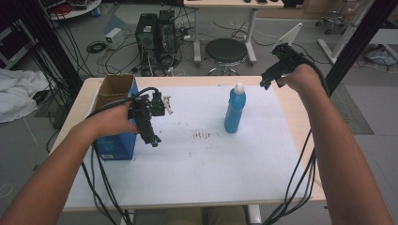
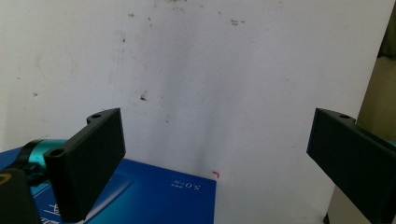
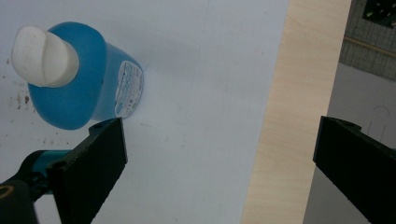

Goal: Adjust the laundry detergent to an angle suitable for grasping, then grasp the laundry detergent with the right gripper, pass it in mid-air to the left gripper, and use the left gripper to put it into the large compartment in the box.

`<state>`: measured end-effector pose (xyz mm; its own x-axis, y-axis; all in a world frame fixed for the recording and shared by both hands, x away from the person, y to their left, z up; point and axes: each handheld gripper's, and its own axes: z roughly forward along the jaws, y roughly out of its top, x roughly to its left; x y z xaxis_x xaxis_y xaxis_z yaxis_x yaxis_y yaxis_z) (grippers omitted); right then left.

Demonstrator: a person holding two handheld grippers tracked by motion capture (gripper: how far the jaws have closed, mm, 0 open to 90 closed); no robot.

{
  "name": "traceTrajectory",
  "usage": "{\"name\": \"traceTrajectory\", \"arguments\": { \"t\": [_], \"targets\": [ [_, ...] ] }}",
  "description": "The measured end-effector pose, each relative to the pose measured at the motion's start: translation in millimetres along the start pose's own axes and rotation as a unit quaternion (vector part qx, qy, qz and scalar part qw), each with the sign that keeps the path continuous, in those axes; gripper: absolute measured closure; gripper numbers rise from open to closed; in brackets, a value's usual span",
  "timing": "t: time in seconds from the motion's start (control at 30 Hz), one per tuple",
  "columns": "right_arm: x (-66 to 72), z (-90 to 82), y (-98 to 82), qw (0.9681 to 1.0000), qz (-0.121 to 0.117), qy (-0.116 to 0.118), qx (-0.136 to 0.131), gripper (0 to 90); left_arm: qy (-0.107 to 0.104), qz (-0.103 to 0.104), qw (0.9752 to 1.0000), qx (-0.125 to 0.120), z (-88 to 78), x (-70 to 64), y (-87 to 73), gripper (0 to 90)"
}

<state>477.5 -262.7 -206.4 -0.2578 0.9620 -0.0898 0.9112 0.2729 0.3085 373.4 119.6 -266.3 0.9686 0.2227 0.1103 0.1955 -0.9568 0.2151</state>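
A blue bottle [image 1: 234,110] with a white cap stands upright on the white sheet [image 1: 202,159], right of the table's middle. An open-topped blue cardboard box [image 1: 115,136] sits at the left edge. My left gripper [image 1: 152,139] hangs just right of the box, pointing down, open with nothing in it. In the left gripper view its jaws stand wide apart [image 2: 217,126] over the sheet, with the blue box [image 2: 159,196] at the bottom left. My right gripper [image 1: 266,83] hovers open above the far right of the table. From the right gripper [image 3: 219,140] view, the bottle [image 3: 74,88] lies below and to the left.
The sheet carries dark smudges [image 1: 202,136] near its middle. The bare wooden table edge [image 3: 299,93] runs beside the sheet on the right. Behind the table stand a black stool [image 1: 226,50], computer towers [image 1: 155,33] and loose cables. A white cloth [image 1: 19,96] lies far left.
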Motion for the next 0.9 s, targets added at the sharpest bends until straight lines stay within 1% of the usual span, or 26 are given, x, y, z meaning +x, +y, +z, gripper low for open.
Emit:
{"name": "traceTrajectory", "arguments": {
  "t": [0.37,0.47,0.63,0.77,0.8,0.9],
  "targets": [
    [1.2,0.3,-2.6,1.0000,-0.001,0.000,-0.002,1.8,0.000,0.000,1.0000,-0.002,-1.2,0.3,-1.2,4.3],
    [1.9,0.0,-2.7,1.0000,-0.002,0.001,-0.003,1.8,0.002,-0.003,1.0000,-0.003,-2.8,0.3,-1.9,4.3],
    [5.4,1.4,-6.6,1.0000,-0.005,0.000,-0.007,1.8,0.004,-0.002,1.0000,-0.003,-3.6,-0.7,-2.2,4.3],
    [7.5,3.6,-9.7,1.0000,-0.002,0.001,-0.008,1.8,0.004,-0.002,1.0000,-0.003,-3.8,-1.0,-2.0,4.3],
    [9.1,5.0,-11.9,1.0000,0.004,-0.003,-0.008,1.8,0.004,-0.001,1.0000,-0.004,-3.9,-1.2,-2.0,4.3],
    [12.5,6.3,-15.3,0.9999,0.008,-0.002,-0.011,1.8,0.005,0.001,1.0000,-0.004,-3.6,-1.5,-1.9,4.3]
  ]
}}
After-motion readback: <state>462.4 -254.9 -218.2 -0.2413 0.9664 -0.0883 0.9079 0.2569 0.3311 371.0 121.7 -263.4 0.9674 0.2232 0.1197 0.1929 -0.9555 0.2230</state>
